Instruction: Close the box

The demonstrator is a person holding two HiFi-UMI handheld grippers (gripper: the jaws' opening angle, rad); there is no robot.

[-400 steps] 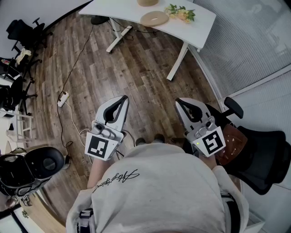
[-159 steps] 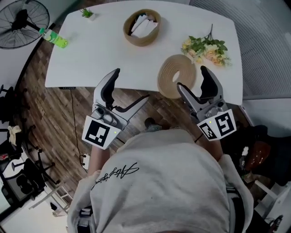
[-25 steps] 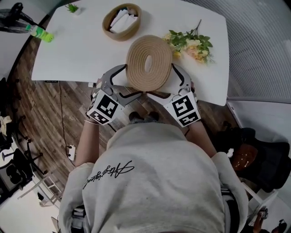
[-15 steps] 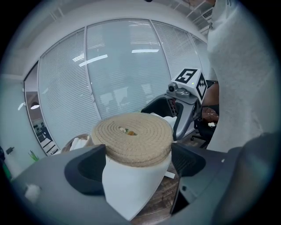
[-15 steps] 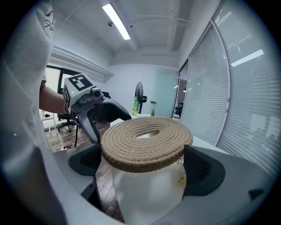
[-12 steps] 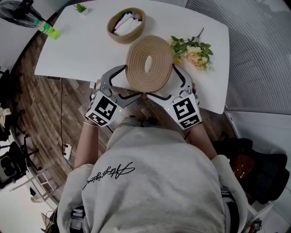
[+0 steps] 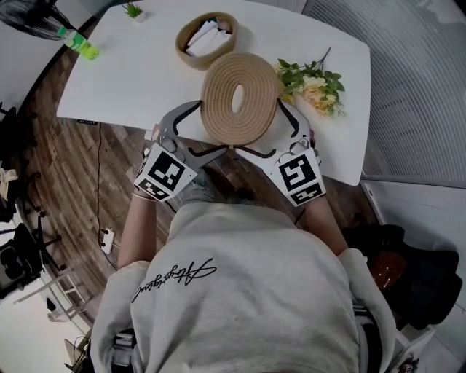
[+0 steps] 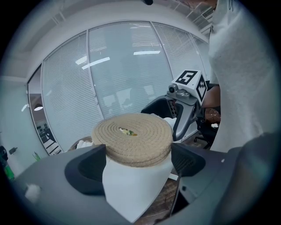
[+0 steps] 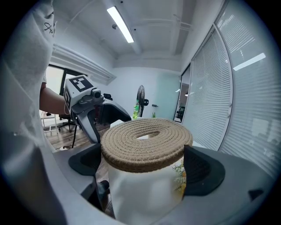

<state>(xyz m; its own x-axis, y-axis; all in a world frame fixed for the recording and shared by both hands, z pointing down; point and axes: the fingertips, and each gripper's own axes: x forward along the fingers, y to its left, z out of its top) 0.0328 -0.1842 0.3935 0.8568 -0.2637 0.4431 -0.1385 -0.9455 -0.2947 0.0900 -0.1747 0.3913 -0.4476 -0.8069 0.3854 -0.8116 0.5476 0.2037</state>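
Over the near edge of the white worktop (image 7: 131, 80), a round lid (image 7: 239, 98) of coiled rope is held up between two tools, clear of the surface. The left tool (image 7: 210, 127) is clamped on the lid's left side: one jaw is laid along the rim and the other is tucked at the near edge. The right tool (image 7: 259, 127) is clamped in the same way on the right side. The near jaws of the two tools almost meet below the lid.

From the left gripper view, the lid (image 8: 131, 138) is seen lying roughly flat, its rim pressed on both sides by the dark pads of the left tool (image 8: 138, 154). The right gripper view shows the same: the lid (image 9: 145, 140) is wedged between the pads of the right tool (image 9: 142, 160). White worktop is seen through the hole in the lid's middle.

The box (image 7: 206, 64), a woven oval one, stands farther back on the worktop. It is uncovered and white things are seen inside it. The lid is not over it but nearer the person.

A bunch of flowers (image 7: 313, 80) lies on the worktop to the right of the lid. A green bottle (image 7: 76, 42) lies near the far left corner, with a small plant (image 7: 132, 11) just beyond it. A wooden floor (image 7: 95, 175) is seen below the worktop.
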